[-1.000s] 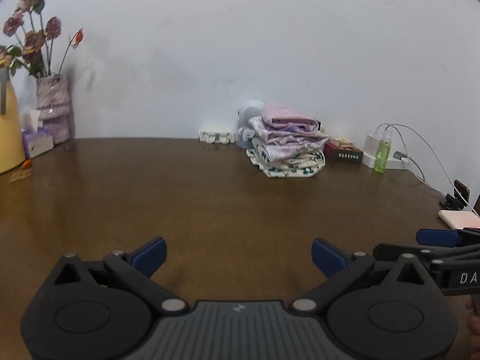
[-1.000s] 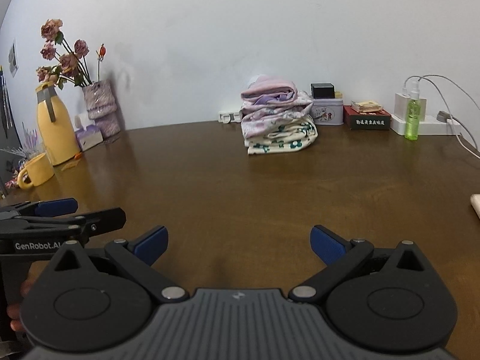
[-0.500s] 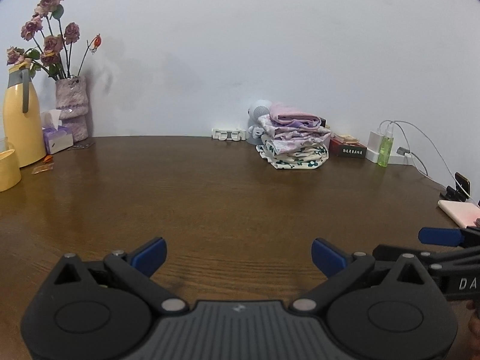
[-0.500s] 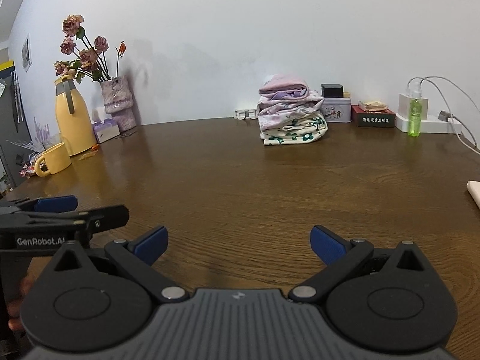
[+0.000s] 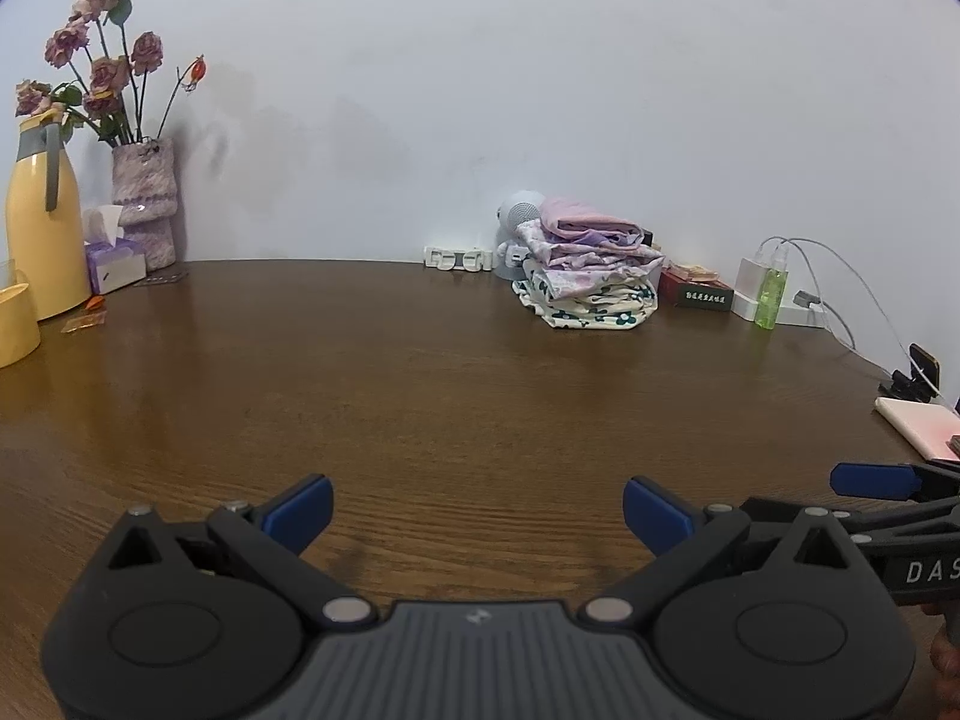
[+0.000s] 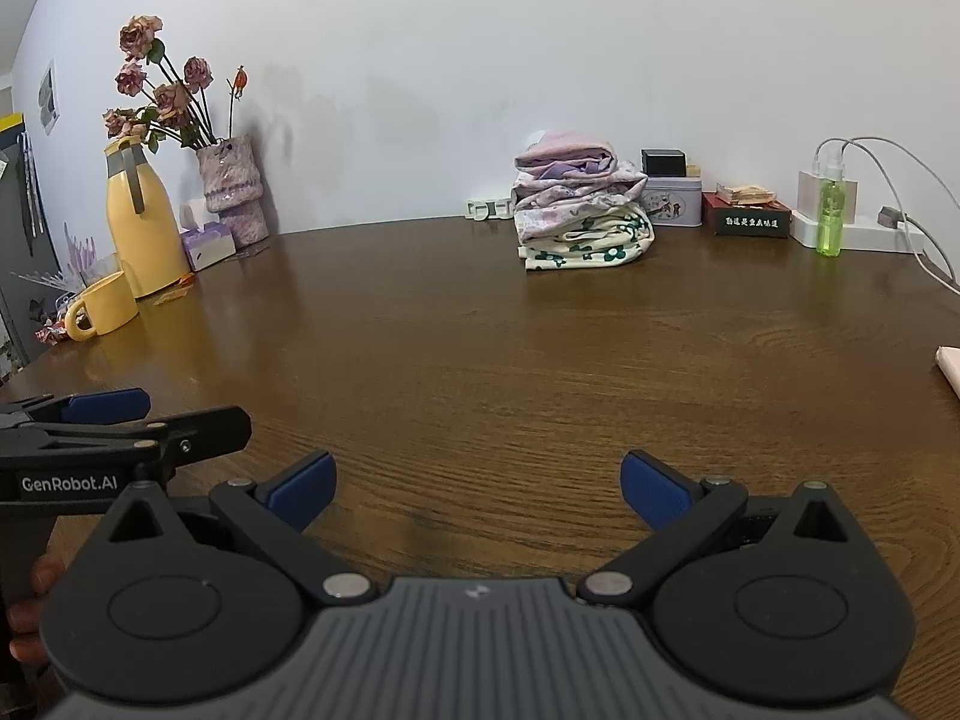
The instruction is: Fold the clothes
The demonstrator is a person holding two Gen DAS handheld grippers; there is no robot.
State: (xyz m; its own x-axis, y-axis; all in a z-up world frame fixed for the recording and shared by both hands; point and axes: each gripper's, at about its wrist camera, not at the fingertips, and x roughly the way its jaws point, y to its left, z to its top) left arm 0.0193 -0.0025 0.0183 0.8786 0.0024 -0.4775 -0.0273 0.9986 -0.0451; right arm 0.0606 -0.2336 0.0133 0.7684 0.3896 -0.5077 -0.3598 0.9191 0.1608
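A dark brown wood-grain desk (image 5: 456, 372) is seen from both wrist views, glossy, with a plain white wall (image 5: 480, 90) behind it. The left claw (image 5: 477, 510) is held low over the near desk edge, its blue-tipped fingers spread wide, nothing gripped. The right claw (image 6: 477, 486) is likewise spread wide and holds nothing. Each claw is seen at the edge of the other's view, side by side, apart.

A stack of folded clothes (image 6: 579, 210) is set at the far side of the desk near the wall: pink on top, lilac prints in the middle, a cream piece with green flowers at the bottom. It is well apart from both claws. The middle of the desk is bare wood.

Far left corner: a yellow jug (image 6: 141, 222), a yellow mug (image 6: 105, 306) just beside it, a vase of dried roses (image 6: 231, 192) and a tissue box (image 6: 207, 243) against the wall. Right of the clothes: a grey tin (image 6: 672, 201) with a black box on top, a dark red box (image 6: 747, 222), a green spray bottle (image 6: 831, 216) in front of a white power strip (image 6: 864, 228) with cables. A pale pink pad (image 5: 918, 426) is laid at the right desk edge. A white multi-socket piece (image 5: 456, 258) is seen by the wall left of the clothes.
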